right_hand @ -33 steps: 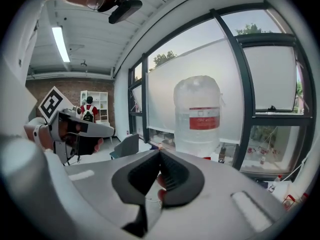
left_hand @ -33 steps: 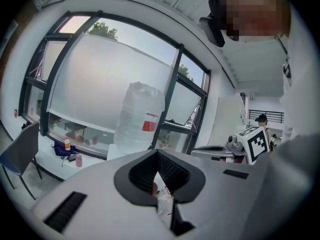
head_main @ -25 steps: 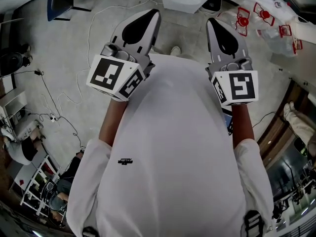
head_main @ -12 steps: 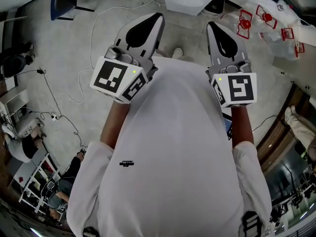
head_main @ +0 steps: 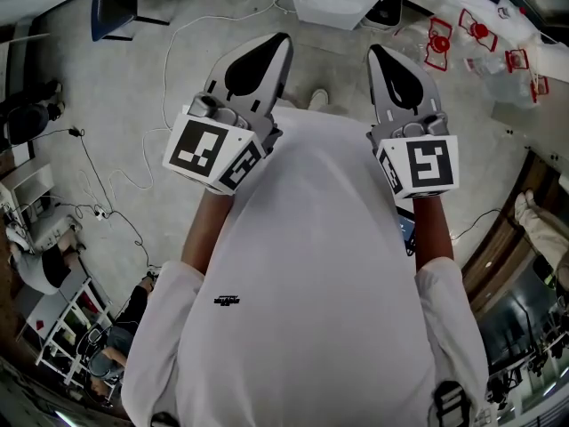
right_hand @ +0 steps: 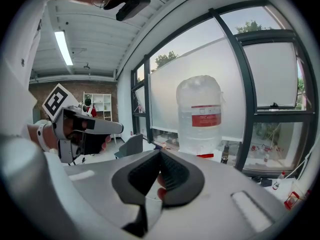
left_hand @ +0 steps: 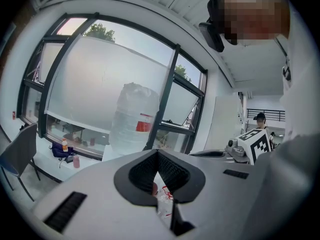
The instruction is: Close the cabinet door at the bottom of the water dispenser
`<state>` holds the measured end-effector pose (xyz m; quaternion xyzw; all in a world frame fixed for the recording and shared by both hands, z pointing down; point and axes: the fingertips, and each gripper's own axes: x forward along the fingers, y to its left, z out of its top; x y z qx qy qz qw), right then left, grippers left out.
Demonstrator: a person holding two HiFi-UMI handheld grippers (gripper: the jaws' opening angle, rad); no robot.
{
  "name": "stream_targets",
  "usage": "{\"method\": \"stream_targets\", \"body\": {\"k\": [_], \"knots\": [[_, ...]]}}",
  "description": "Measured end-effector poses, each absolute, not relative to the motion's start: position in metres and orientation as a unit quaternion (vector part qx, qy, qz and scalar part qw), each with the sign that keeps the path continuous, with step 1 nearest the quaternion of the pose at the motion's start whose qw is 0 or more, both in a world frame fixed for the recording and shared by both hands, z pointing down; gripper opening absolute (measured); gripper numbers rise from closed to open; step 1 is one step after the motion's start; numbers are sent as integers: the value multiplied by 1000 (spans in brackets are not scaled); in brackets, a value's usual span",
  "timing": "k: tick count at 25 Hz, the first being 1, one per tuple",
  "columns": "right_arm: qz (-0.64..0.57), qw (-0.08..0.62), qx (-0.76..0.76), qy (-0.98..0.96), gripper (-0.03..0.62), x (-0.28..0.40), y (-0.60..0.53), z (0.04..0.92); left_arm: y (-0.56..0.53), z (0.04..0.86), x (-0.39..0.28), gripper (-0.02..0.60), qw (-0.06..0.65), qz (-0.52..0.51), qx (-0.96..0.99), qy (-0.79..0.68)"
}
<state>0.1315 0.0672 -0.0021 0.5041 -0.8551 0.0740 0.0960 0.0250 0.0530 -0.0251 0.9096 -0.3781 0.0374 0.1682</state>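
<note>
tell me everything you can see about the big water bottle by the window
The water bottle is a large, translucent, plastic-looking jug with a rounded top. A red label, its print too small to read, wraps its middle. It stands upright in front of the dark-framed window. Its foot is hidden behind the right gripper, so what it rests on is unclear. Nothing visibly touches it.
</note>
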Motion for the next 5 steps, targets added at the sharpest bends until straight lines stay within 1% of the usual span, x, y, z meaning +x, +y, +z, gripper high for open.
{"method": "stream_targets", "body": {"k": [5], "knots": [[76,94,503,-856,9,134,69,0,56,-25,31,3,167,38,911,-376]]}}
